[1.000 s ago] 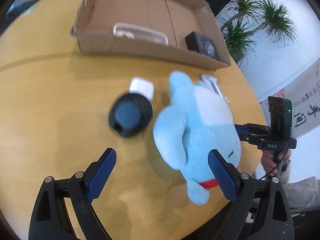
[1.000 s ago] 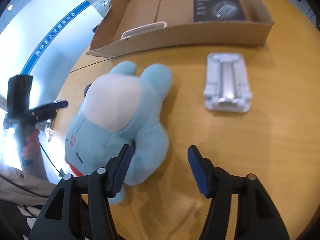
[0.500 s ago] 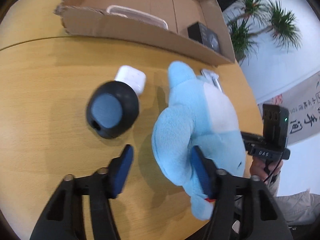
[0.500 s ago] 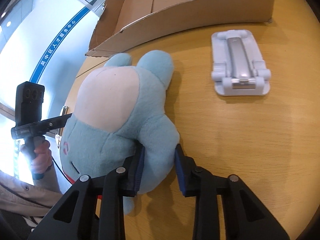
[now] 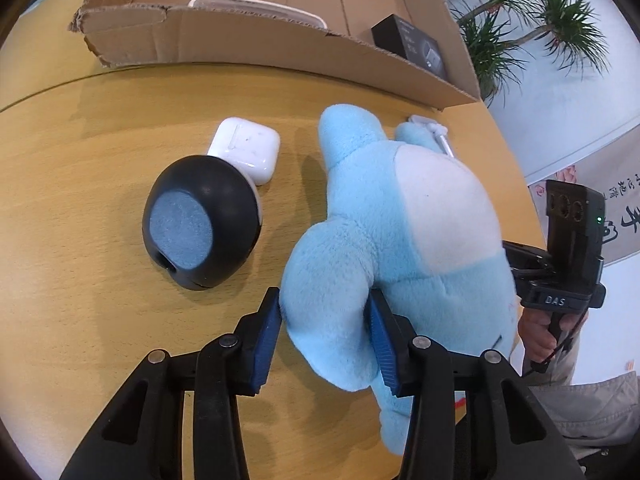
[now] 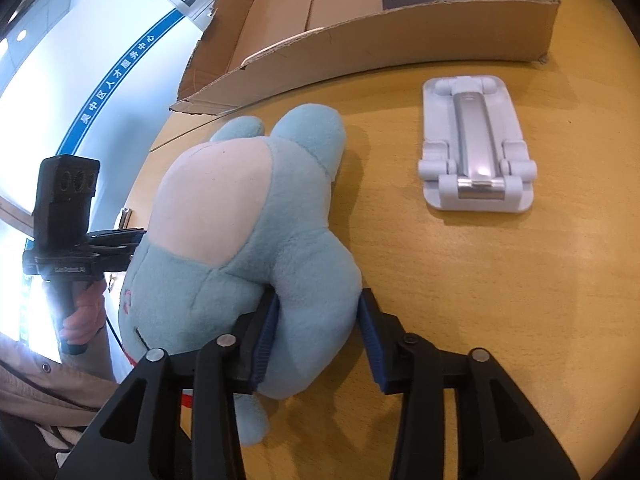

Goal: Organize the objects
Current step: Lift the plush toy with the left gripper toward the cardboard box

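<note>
Both grippers are now clamping the plush (image 5: 400,232), where a second ago their jaws were standing wide open around it. The left gripper (image 5: 326,336) is squeezing one limb and the right gripper (image 6: 318,340) the other, so a two-handed lift toward the box (image 5: 280,40) looks ready. The plush is lying on the table (image 5: 80,160), beside the speaker (image 5: 200,228). Both grippers are pointing forward, low over the table.

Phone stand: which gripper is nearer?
Right. The right gripper, clamped on the plush toy, has the phone stand lying just ahead of it. From the left gripper, gripping the toy's opposite side, the stand lies beyond the toy.
</note>
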Motion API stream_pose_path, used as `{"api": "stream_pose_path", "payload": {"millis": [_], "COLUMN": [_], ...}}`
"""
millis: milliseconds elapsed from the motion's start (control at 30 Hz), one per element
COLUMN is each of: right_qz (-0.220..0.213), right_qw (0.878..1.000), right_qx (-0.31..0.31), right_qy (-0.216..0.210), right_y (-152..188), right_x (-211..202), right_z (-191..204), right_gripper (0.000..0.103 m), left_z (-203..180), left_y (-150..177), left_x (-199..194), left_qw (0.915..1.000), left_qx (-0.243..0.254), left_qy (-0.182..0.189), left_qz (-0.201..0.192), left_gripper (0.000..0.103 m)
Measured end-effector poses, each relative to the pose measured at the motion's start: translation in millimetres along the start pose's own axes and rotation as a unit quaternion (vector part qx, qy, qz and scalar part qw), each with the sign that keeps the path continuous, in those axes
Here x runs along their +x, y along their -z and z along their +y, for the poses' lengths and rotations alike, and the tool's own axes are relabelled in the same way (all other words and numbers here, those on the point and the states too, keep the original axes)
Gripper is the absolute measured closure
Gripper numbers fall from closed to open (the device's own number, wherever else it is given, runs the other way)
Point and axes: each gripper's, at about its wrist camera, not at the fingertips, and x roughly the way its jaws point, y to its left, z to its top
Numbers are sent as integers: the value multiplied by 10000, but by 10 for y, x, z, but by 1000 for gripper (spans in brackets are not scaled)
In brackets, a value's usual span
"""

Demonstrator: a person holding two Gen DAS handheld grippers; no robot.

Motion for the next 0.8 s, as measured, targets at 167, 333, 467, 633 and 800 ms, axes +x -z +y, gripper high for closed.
{"api": "stream_pose_path", "payload": {"millis": [167, 333, 467, 633, 800], "right_qz": [-67, -103, -145, -373, -671], "right_qw": [10000, 9999, 9998, 9993, 9974], "right_qx": [-25, 59, 100, -31, -124], "right_qy": [18, -38, -67, 52, 238], "right_y": [-10, -5, 12, -4, -80], "right_x": [14, 59, 61, -78, -248], "right_z": [23, 32, 33, 94, 182], "right_gripper": [60, 71, 77, 77, 77], "left_z": [6, -65, -104, -188, -318], "left_y": [7, 9, 10, -3, -123], "left_x": [32, 39, 6, -62, -210], "left_qw": [10000, 9997, 9995, 9992, 9978], "left_qx": [41, 188, 247, 327, 484], "left_qy": [23, 55, 49, 29, -14], "left_qz": [-33, -118, -173, -248, -451], "left_gripper": [63, 67, 70, 70, 70]}}
